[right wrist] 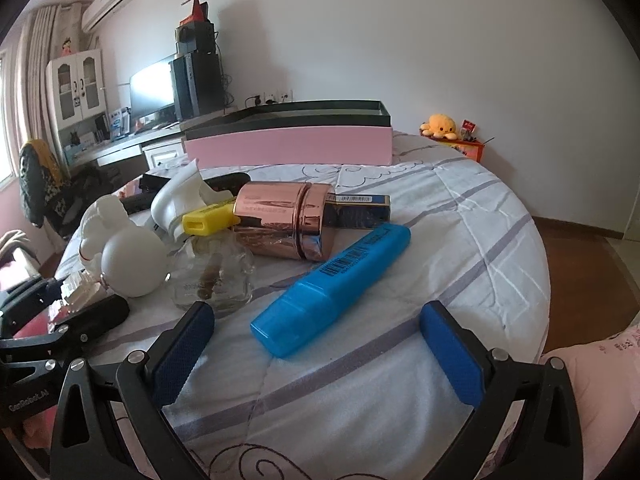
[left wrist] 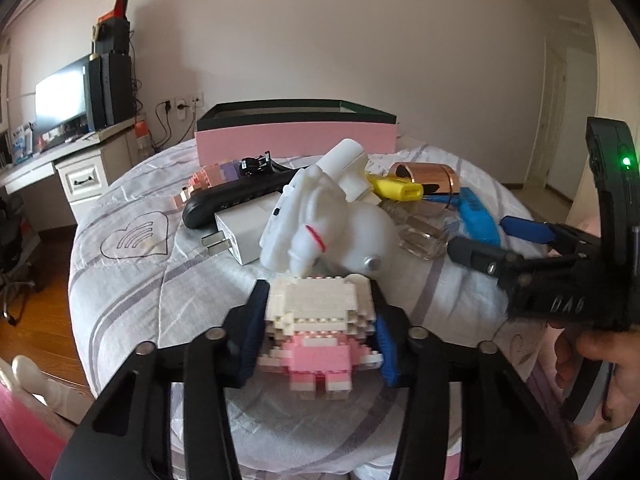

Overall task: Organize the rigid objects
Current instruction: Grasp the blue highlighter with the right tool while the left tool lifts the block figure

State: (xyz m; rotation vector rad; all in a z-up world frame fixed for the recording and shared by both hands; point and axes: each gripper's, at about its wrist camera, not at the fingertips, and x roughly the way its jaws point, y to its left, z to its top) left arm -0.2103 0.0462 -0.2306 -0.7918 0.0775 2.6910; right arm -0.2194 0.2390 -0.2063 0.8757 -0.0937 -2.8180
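Gripping a pink-and-white brick figure (left wrist: 316, 328) at the near edge of the bed (left wrist: 132, 280), the left tongs (left wrist: 318, 330) are being held narrow, their blue pads pressed against the figure's two sides. The pick-up step is judged to be in hand; the figure is still resting on the quilt, just in front of a white horse toy (left wrist: 320, 216) and a white charger (left wrist: 244, 232). Further right, a clutter of rigid things is lying together: a glass bottle (right wrist: 212, 276), a yellow marker (right wrist: 208, 220), a rose-gold case (right wrist: 284, 220) and a blue highlighter (right wrist: 332, 288). The right tongs (right wrist: 320, 356) are being held wide and empty, just short of the highlighter's cap. Behind the pile, a pink box (right wrist: 288, 146) is standing open. A lift clear of the horse toy and a carry over the clutter to that box are likely being called for next.
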